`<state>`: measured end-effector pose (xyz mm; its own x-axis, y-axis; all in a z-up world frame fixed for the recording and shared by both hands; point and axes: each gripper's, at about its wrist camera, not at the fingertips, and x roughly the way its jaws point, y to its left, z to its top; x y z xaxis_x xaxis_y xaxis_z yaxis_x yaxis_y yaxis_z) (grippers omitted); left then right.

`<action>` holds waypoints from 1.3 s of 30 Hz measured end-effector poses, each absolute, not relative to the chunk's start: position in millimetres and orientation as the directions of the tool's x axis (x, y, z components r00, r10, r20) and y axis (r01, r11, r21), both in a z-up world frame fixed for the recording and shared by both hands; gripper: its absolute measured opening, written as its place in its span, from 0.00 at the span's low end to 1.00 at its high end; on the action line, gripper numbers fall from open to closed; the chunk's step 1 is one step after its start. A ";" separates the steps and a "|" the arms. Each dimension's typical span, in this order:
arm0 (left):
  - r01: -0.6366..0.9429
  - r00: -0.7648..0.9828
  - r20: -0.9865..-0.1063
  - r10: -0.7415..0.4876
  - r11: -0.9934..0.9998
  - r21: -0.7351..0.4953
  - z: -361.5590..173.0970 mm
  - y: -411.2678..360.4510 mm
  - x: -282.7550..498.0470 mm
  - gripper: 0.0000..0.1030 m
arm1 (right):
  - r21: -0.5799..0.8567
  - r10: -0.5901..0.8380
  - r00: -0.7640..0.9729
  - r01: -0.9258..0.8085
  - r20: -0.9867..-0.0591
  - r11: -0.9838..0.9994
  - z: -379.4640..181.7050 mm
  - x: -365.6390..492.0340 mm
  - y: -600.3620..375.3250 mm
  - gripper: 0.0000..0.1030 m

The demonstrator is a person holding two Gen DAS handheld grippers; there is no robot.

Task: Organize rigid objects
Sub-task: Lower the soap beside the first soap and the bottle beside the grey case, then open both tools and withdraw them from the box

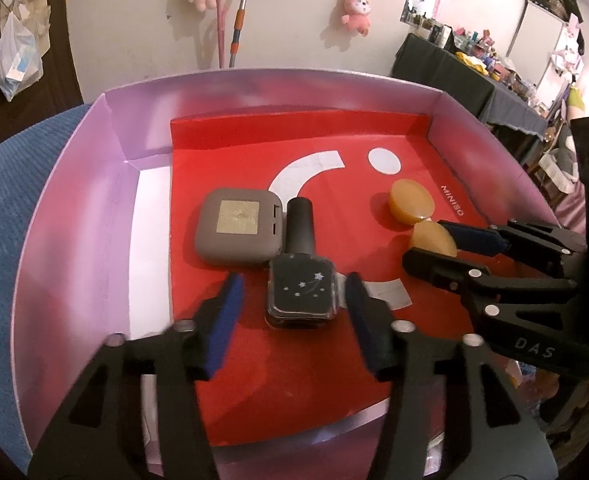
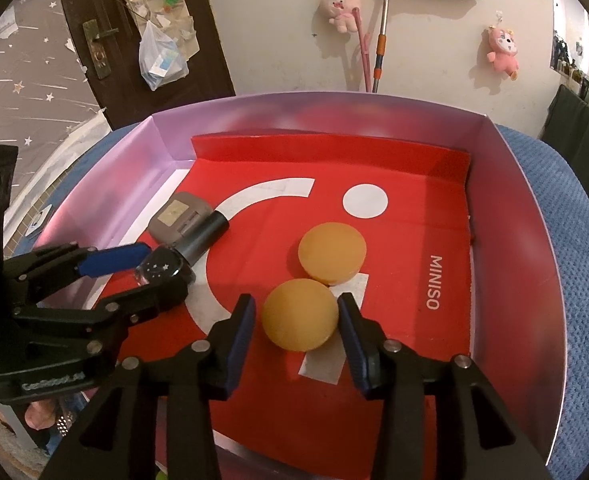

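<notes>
A dark nail polish bottle (image 1: 300, 280) with silver stars and a black cap is lying on the red sheet (image 1: 294, 380) inside the lilac box (image 1: 74, 200). The left gripper (image 1: 292, 304) is straddling it, jaws wide and not touching. One grey square case (image 1: 238, 232) is touching the bottle's cap. Two amber discs (image 2: 331, 258) are lying beside the bottle; the right gripper (image 2: 296, 320) is bracketing the nearer disc (image 2: 300, 314), also wide.

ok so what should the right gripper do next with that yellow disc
Probably close a little further. The right gripper already straddles the nearer round amber-yellow disc lying on the red paper liner, with small gaps still showing at both blue pads. The second disc touches it behind, so lift gently.
</notes>
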<state>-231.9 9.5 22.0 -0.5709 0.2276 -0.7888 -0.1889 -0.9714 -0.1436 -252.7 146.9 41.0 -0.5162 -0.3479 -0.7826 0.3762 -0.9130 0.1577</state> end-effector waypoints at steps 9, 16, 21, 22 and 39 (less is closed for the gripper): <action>-0.166 -0.611 -0.770 0.183 -0.981 -0.102 33.7 4.6 -223.4 0.55 | 0.143 -0.343 -0.526 0.383 -0.778 -0.913 43.3 -243.9 147.5 0.57; -0.151 -0.643 -0.750 0.156 -0.986 -0.076 44.5 3.3 -212.3 0.65 | 0.151 -0.359 -0.551 0.387 -0.753 -0.910 56.2 -231.2 153.2 0.63; -0.143 -0.668 -0.731 0.141 -0.988 -0.060 53.1 3.2 -202.2 0.74 | 0.151 -0.368 -0.567 0.393 -0.737 -0.907 64.3 -220.4 155.6 0.69; -0.140 -0.674 -0.727 0.133 -0.989 -0.051 54.9 3.7 -199.6 0.74 | 0.155 -0.374 -0.568 0.396 -0.733 -0.905 65.8 -218.2 155.8 0.70; -0.131 -0.739 -0.664 0.115 -0.991 -0.026 75.1 1.3 -164.2 0.95 | 0.144 -0.407 -0.624 0.428 -0.667 -0.892 90.3 -176.0 153.3 0.98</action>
